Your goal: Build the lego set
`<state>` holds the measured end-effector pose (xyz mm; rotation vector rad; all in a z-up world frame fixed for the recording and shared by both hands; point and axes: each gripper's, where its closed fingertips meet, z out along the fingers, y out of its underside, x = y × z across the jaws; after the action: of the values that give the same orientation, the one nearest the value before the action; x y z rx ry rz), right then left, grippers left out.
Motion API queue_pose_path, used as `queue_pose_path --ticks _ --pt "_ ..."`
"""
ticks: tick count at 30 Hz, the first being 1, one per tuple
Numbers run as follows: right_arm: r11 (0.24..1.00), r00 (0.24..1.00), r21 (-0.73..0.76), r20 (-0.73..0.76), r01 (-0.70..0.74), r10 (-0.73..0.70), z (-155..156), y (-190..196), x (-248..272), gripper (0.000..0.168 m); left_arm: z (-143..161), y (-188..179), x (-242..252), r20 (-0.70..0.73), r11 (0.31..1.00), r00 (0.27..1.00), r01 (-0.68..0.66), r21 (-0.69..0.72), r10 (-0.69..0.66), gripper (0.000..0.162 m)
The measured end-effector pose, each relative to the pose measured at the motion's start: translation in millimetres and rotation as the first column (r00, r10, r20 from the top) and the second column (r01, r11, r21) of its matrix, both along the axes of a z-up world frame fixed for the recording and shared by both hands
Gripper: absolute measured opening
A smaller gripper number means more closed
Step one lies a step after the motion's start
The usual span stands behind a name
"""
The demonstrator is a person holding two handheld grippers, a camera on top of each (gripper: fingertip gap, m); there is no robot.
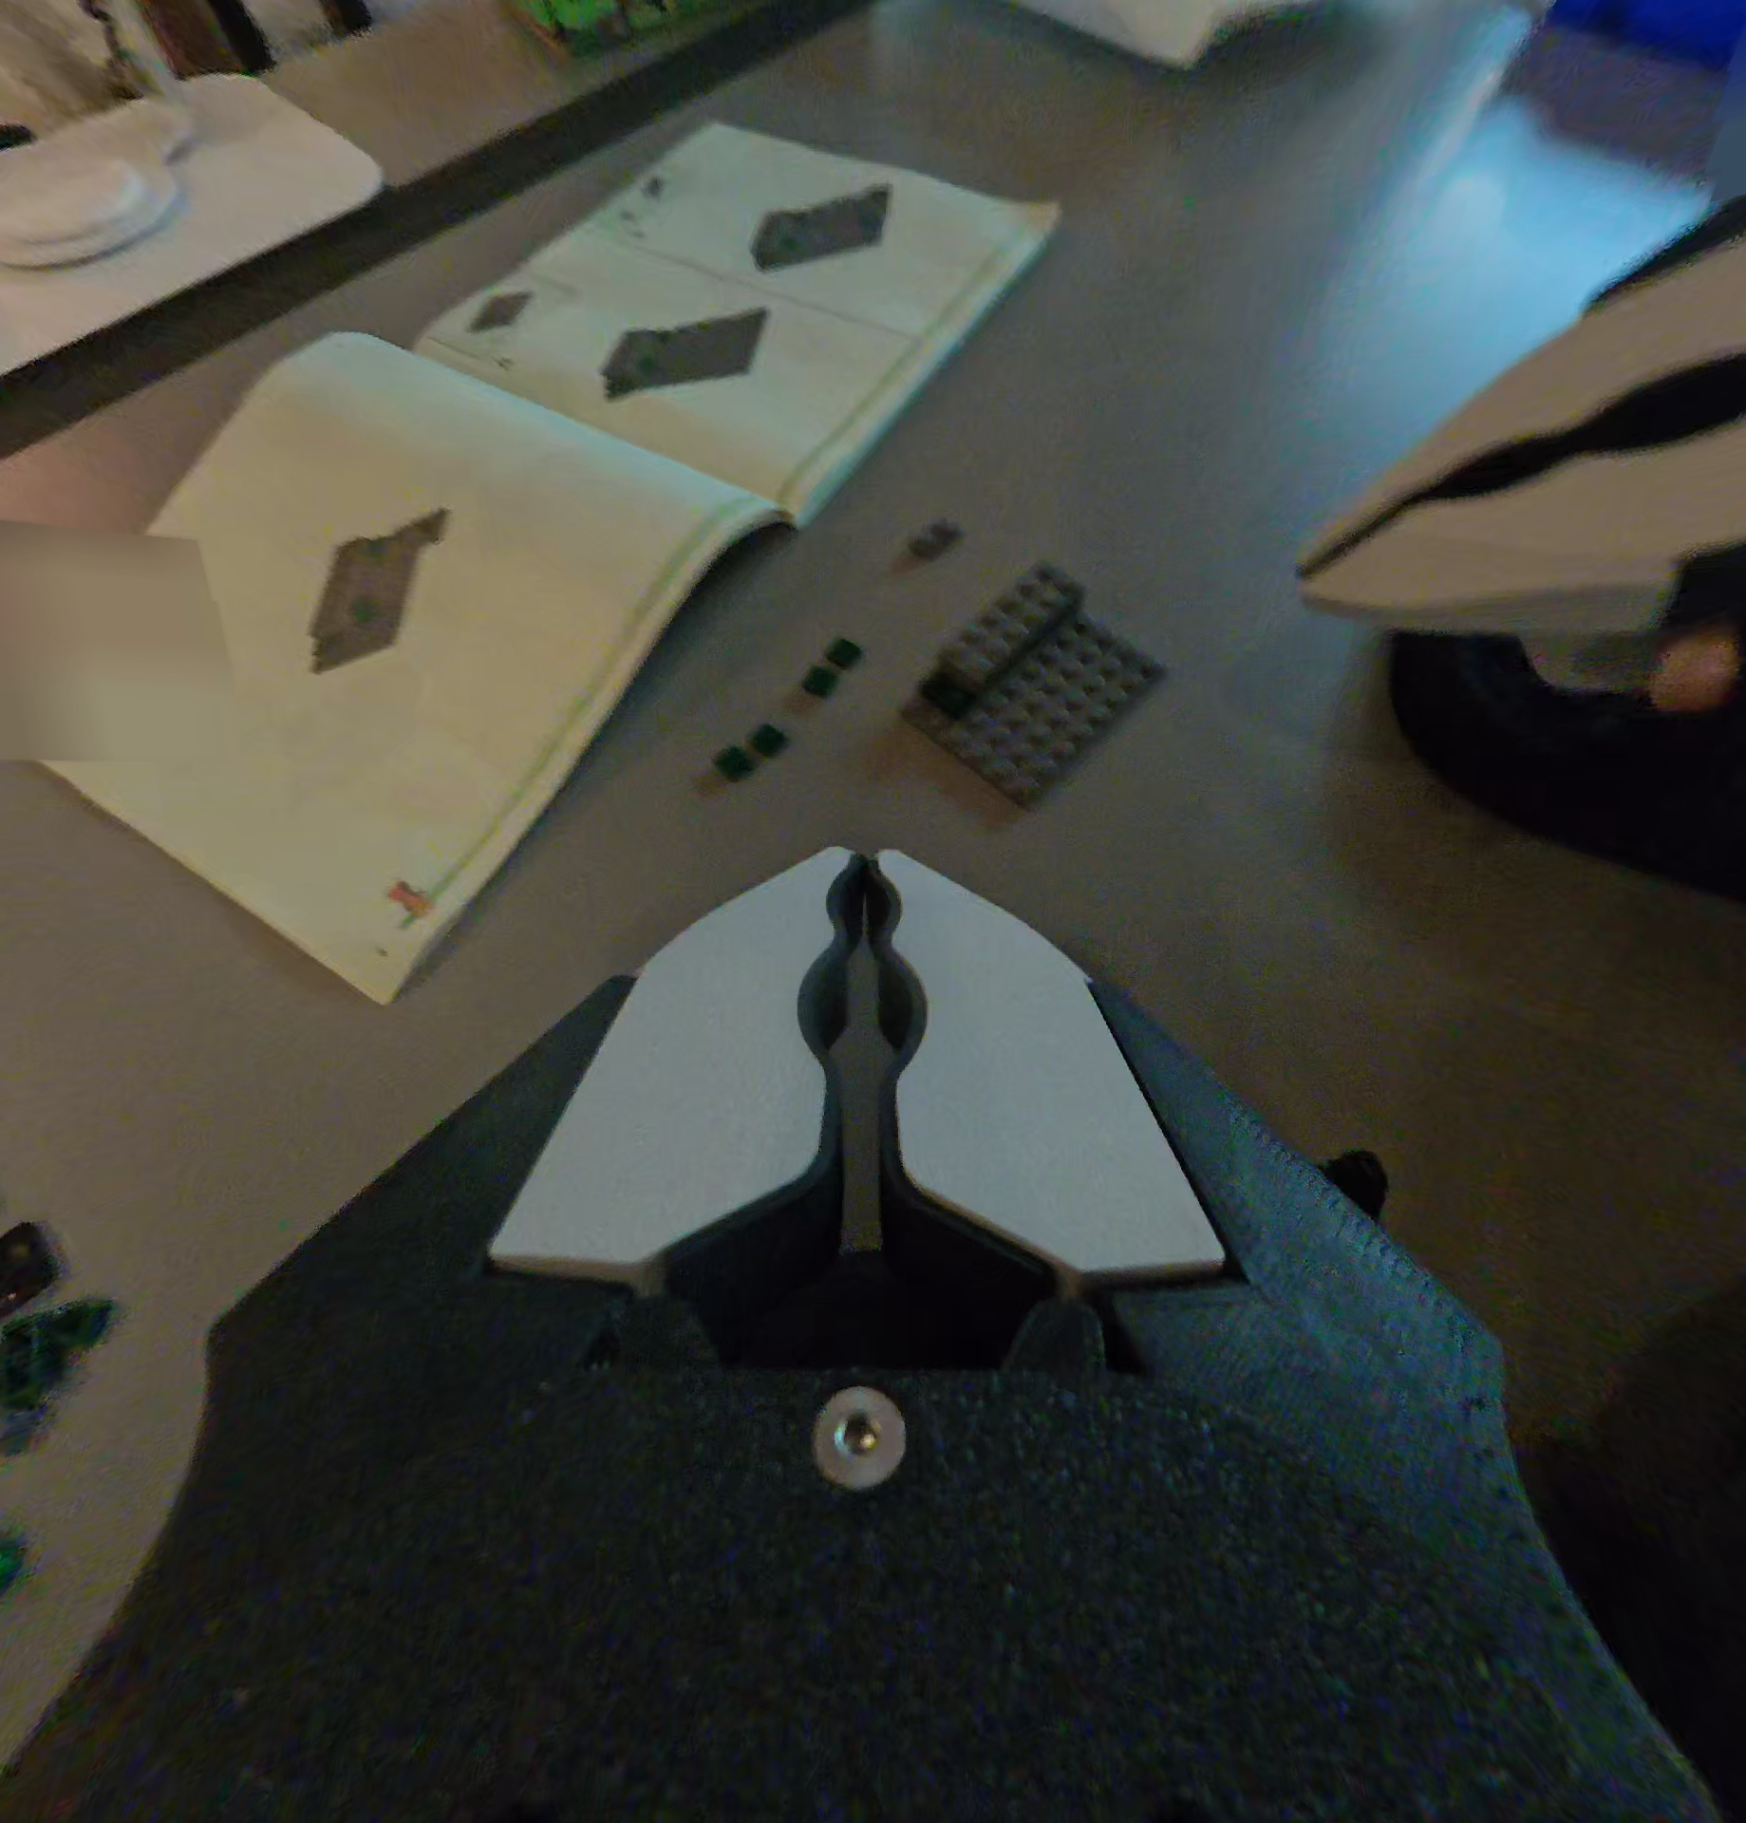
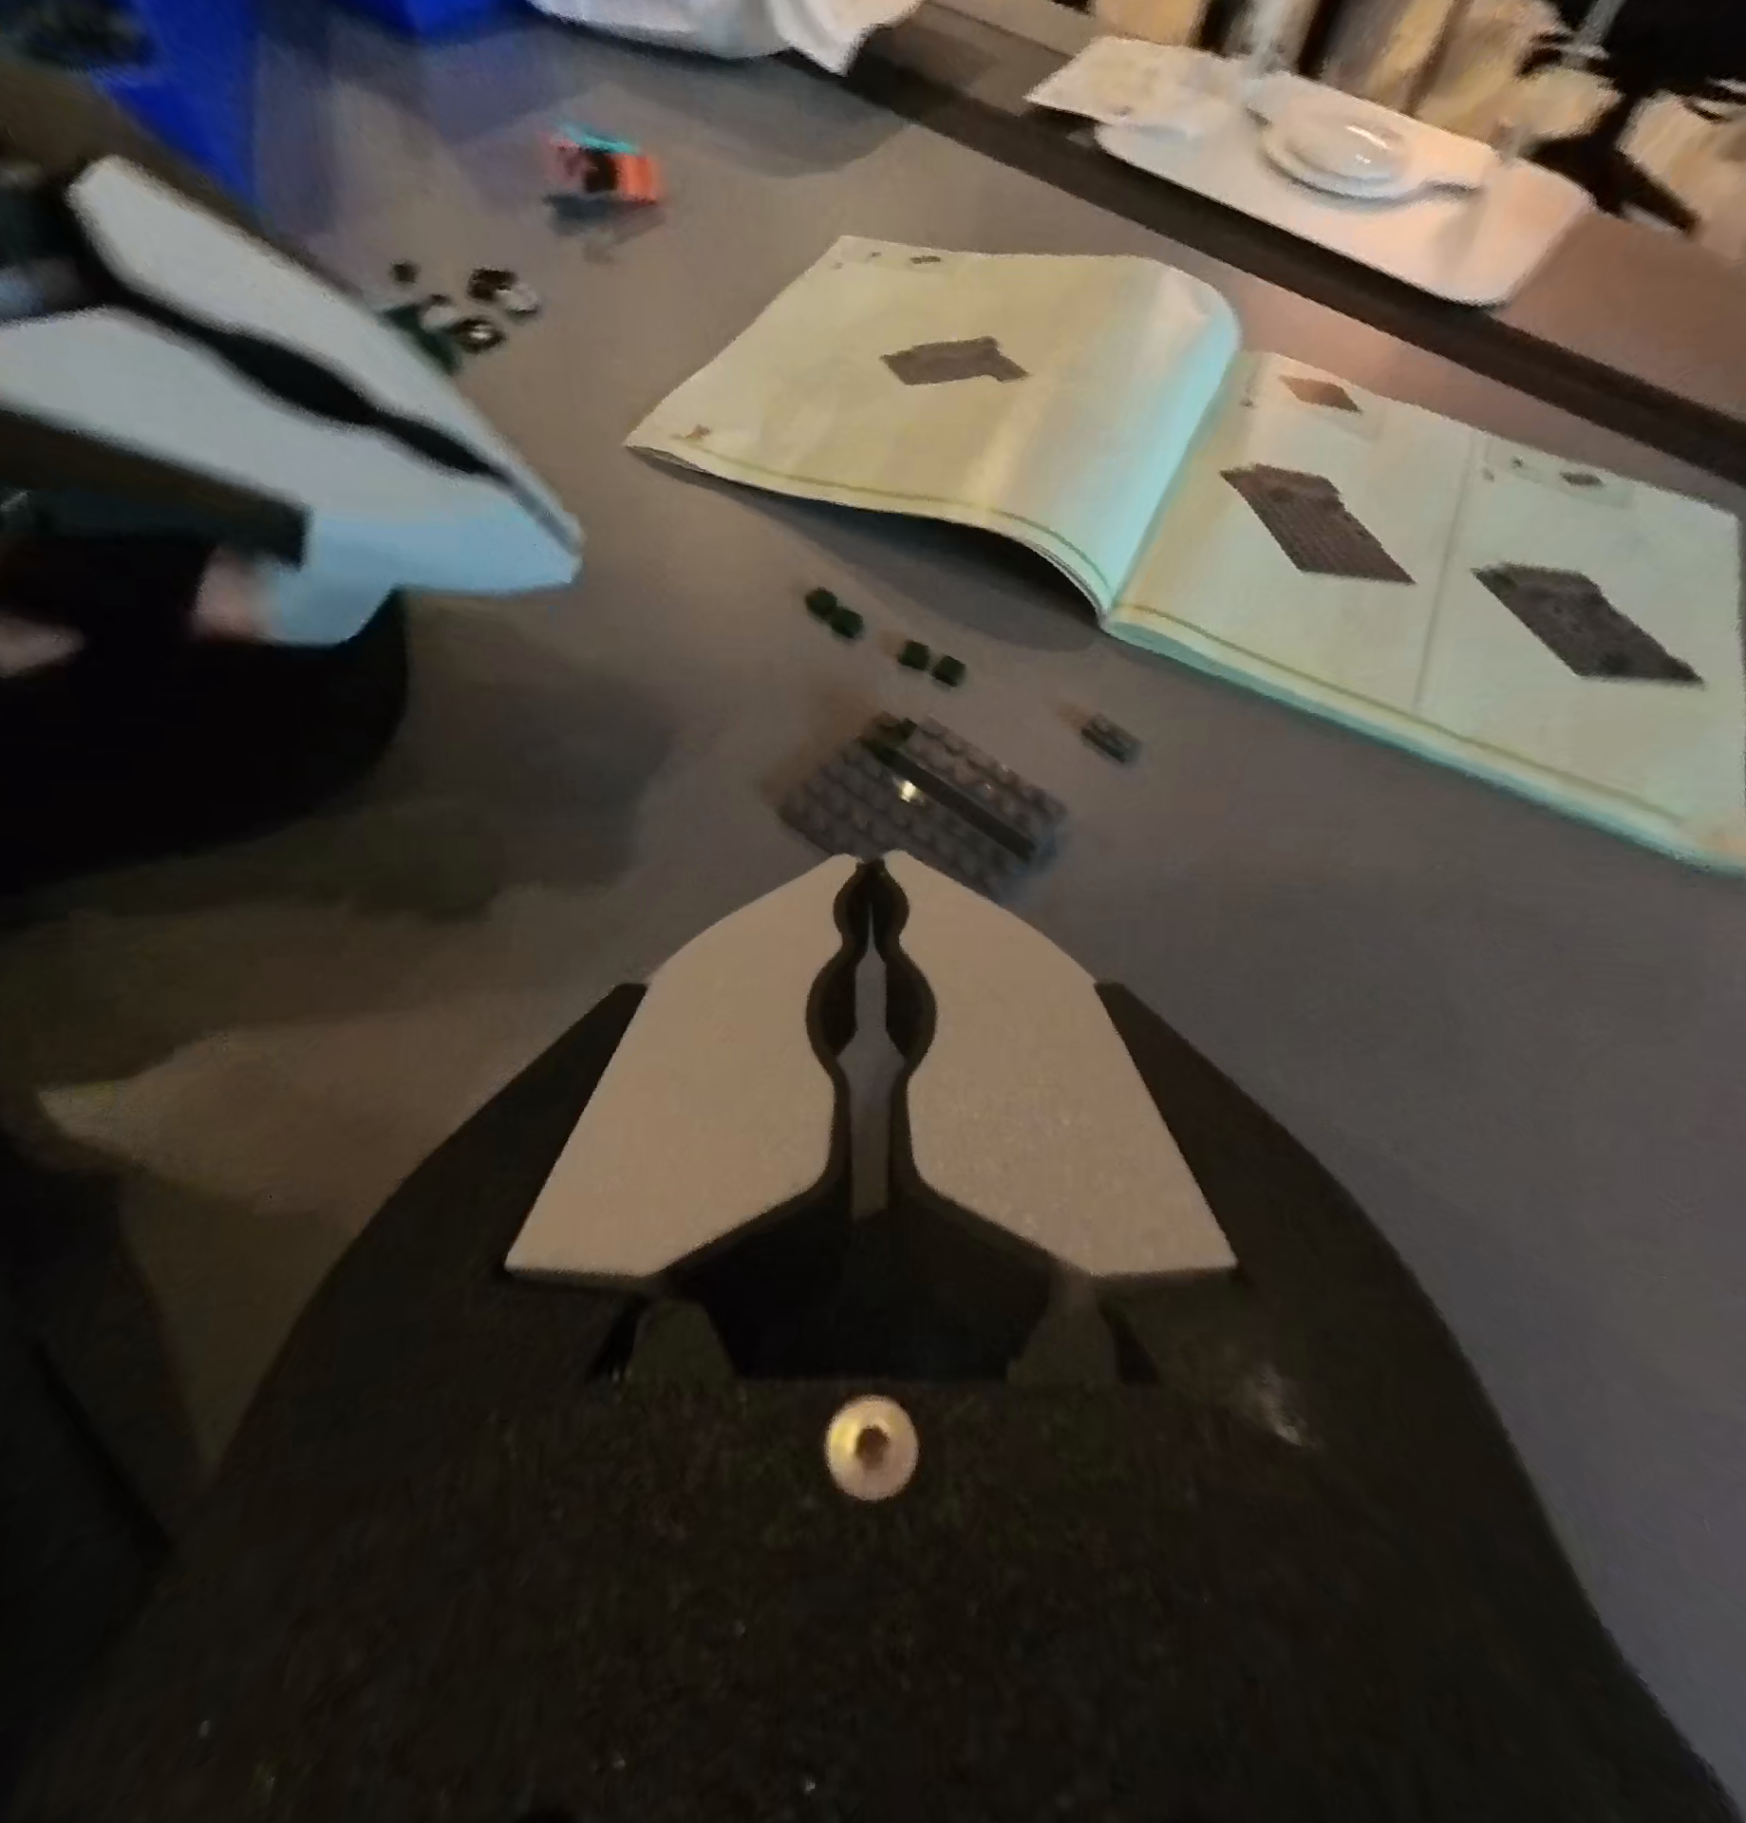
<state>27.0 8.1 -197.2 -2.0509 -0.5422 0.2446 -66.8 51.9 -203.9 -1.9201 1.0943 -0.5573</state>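
Left wrist view: the left gripper (image 1: 866, 860), pale smooth fingers on a grainy black body, is clenched on nothing above the matte grey bench (image 1: 1243, 986). The studded grey baseplate (image 1: 1036, 683) lies at one o'clock, glossy green studs (image 1: 788, 695) beside it, an open paper booklet (image 1: 513, 552) at eleven.

Right wrist view: the right gripper (image 2: 871, 866) is likewise clenched and empty, with the baseplate (image 2: 923, 789) just past its tips at twelve.

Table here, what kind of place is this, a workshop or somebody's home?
Probably a home or dining room used for hobby building. An open booklet and loose bricks lie on a grey table, and stacked plates sit on a placemat beyond.
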Motion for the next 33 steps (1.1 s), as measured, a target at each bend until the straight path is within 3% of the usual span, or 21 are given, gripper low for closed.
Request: queue_pose_path --ticks 5,15,22,28,33 --pt "0.995 0.994 0.013 0.047 -0.1 0.099 7.5 6.1 6.7 0.0 1.2 11.5 -5.5 0.046 0.998 0.997 -0.061 -0.02 0.062 0.001" --pt "0.987 0.984 0.108 -0.117 -0.119 0.131 18.9 26.6 -3.1 0.0 3.3 15.3 -4.5 0.086 0.999 0.995 -0.045 0.006 0.044 0.0" --pt "0.985 0.986 0.086 -0.059 -0.152 0.157 10.1 30.1 2.1 0.0 4.8 36.2 -14.8 0.059 0.995 0.994 -0.089 0.033 0.087 0.0" --pt "0.98 0.985 0.092 0.017 -0.174 0.173 -0.2 42.7 12.7 0.0 18.3 89.7 -36.1 -0.029 0.995 0.998 -0.053 0.083 0.056 0.0" --pt "0.989 0.994 0.106 -0.026 -0.107 0.11 1.1 52.5 23.3 0.0 15.4 139.5 -40.3 -0.056 0.996 0.997 -0.054 0.065 0.057 0.0"
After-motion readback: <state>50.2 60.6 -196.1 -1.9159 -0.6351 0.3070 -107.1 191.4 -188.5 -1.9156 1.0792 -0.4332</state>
